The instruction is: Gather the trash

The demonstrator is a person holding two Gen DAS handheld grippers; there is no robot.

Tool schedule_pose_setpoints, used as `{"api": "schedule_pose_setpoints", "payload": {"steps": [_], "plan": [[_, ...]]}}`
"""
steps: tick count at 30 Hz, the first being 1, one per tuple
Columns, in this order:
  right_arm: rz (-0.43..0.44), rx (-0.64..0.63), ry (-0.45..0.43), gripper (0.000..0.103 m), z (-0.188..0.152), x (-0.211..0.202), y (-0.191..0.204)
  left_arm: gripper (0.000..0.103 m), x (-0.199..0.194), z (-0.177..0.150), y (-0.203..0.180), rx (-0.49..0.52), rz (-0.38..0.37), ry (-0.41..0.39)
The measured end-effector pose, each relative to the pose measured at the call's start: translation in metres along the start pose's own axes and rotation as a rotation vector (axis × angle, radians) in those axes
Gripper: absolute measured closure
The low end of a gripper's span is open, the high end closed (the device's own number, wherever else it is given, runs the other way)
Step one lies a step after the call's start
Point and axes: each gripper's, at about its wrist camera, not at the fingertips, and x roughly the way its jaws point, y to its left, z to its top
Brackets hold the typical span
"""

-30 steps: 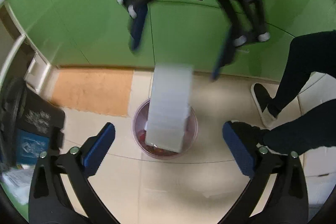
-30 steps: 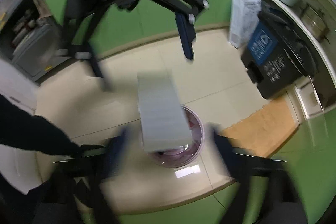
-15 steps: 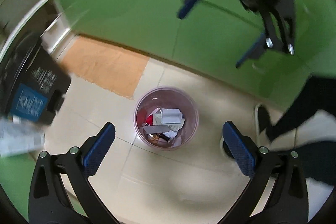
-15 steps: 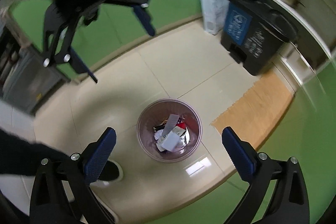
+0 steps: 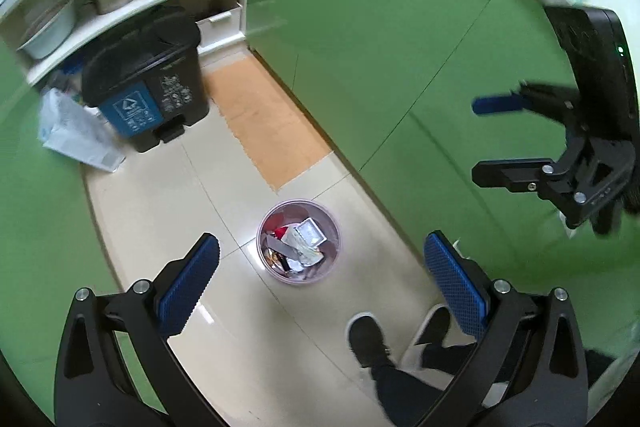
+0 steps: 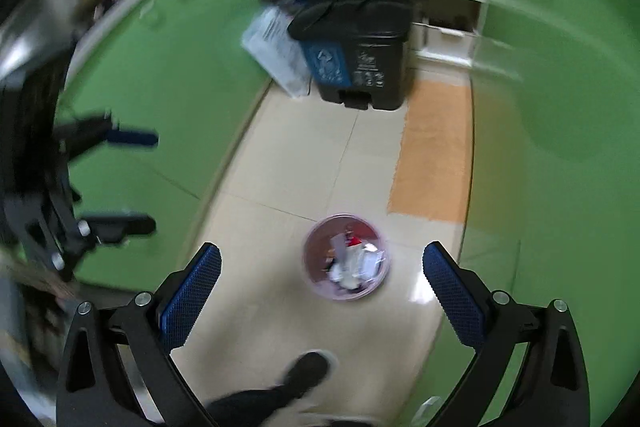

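The small round bin [image 5: 298, 242] stands on the pale tiled floor [image 5: 168, 203], full of crumpled trash [image 5: 301, 243], low and central in both views. The left gripper [image 5: 320, 279] and right gripper [image 6: 322, 289] hang above it, both released, fingers spread wide and grasping nothing. At ten o'clock sits a black pedal bin [image 5: 146, 83]; an orange mat [image 5: 264, 119] lies at twelve, shoes [image 5: 366, 337] at five.

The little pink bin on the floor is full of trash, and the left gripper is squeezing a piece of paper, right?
Not quite. The little pink bin does hold trash, but the left gripper is open and squeezing nothing. The left wrist view shows its blue pads wide apart with only floor and bin between them.
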Motion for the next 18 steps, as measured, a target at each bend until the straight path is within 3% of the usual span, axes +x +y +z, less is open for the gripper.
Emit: {"api": "schedule_pose_setpoints", "payload": {"steps": [6,12,18], "plan": [[-0.082,0.131,-0.129,0.006,-0.003,-0.115,0.012,0.003,-0.076,0.026,-0.049,-0.033,0.027,-0.069],[-0.19,0.242,-0.238,0.006,-0.025,-0.21,0.002,0.003,-0.131,0.064,-0.11,-0.04,0.001,-0.136],[-0.322,0.393,-0.304,0.006,-0.07,-0.288,-0.023,0.003,-0.158,0.098,-0.192,0.093,-0.091,-0.159]]}}
